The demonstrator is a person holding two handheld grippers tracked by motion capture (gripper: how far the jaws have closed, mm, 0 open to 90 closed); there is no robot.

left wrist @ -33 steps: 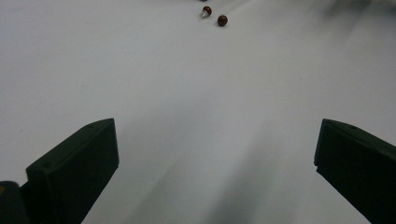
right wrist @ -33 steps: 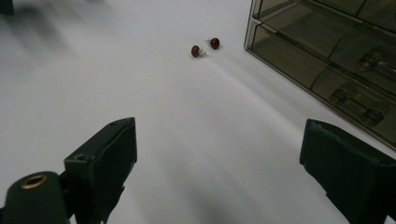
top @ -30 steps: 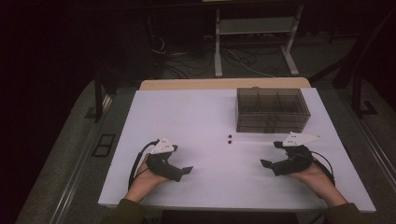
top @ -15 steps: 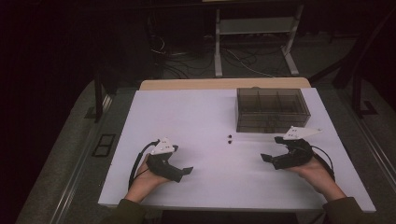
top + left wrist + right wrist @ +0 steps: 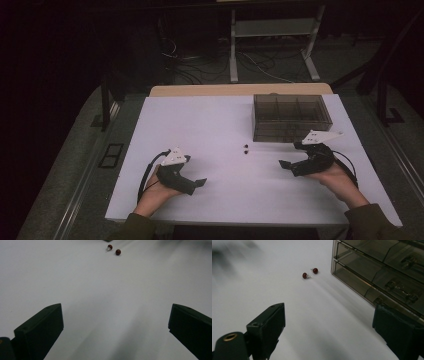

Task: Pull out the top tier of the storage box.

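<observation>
So, high view first: a white table (image 5: pixel 225 125) is seen across the middle of the frame. The left gripper (image 5: pixel 192 184) is held low at lower left, the right gripper (image 5: pixel 290 162) at lower right, both pointed toward the centre. Two small dark red studs (image 5: pixel 247 148) are seen side by side just right of frame centre, between the grippers and nearer the right one. A smoky transparent drawer box (image 5: pixel 291 117) is placed at upper right, just beyond the studs and not touching them. Jaw spacing is hard to judge from this view.

Left gripper view: both black jaws are seen at the bottom corners, set wide apart, with nothing held between them. The studs (image 5: pixel 113 250) are seen far off at the top edge, slightly right of centre; one shows a thin metal post. Bare table surface is seen in between.

Right gripper view: jaws are again spread wide at the bottom corners, with nothing gripped. The studs (image 5: pixel 309 273) are seen at upper centre, close together, well ahead of the jaws. The drawer box (image 5: pixel 384 270) is seen at upper right, its front corner just beside the studs; the right-hand jaw overlaps the box's lower edge in frame, and contact cannot be told.
</observation>
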